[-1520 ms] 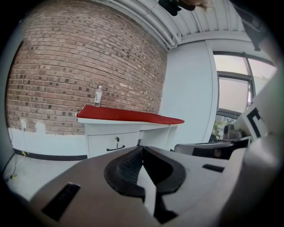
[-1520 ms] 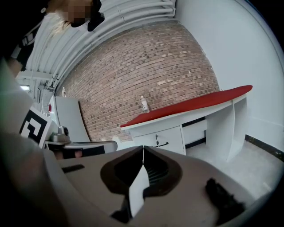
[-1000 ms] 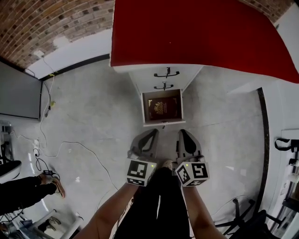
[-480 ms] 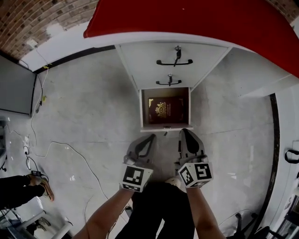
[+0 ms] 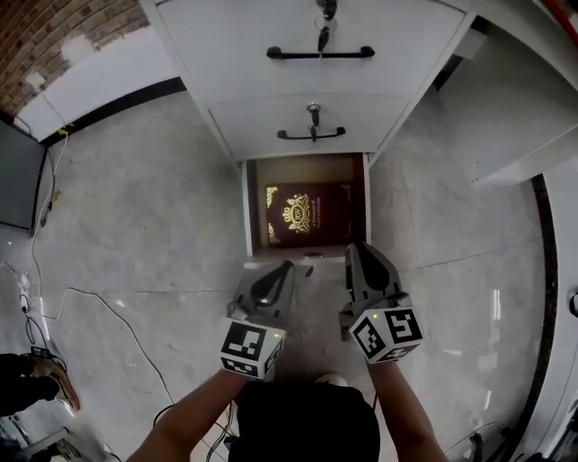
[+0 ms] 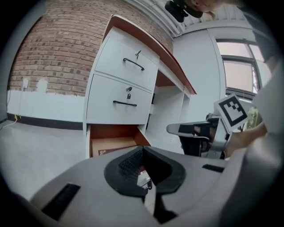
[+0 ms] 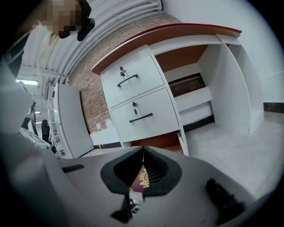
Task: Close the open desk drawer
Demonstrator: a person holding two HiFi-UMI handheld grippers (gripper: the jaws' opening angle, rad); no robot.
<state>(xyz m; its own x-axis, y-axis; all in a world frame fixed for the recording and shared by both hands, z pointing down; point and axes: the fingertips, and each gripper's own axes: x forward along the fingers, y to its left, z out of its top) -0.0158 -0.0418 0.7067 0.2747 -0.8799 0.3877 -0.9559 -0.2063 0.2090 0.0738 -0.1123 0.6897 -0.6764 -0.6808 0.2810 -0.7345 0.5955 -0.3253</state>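
Grey marble-pattern floor (image 5: 135, 226) fills most of the head view, with a thin cable (image 5: 117, 311) trailing across its left part. White bench (image 7: 230, 88) with red top; its drawer stack stands at the left side of the knee space. Top drawer (image 5: 271, 27) shut, black bar handle (image 5: 321, 54), key in the lock above it. Middle drawer (image 5: 262, 122) shut, smaller black handle (image 5: 312, 135), lock just above. Bottom drawer (image 5: 247, 207) pulled out at floor level, brown inside, white walls. Flat on its bottom lies a maroon booklet (image 5: 302, 217) with a gold crest, roughly centred. Both grippers are held side by side just in front of the drawer's front edge, pointing at it. Left gripper (image 5: 284, 271) sits near the middle of the front; jaws pressed together at the tips, nothing between them. Right gripper (image 5: 359, 253) sits towards the front's right end, tip overlapping the front edge in the head view; jaws likewise pressed together and empty, the booklet showing beyond through the pad gap. Contact with the drawer front cannot be judged for either gripper.
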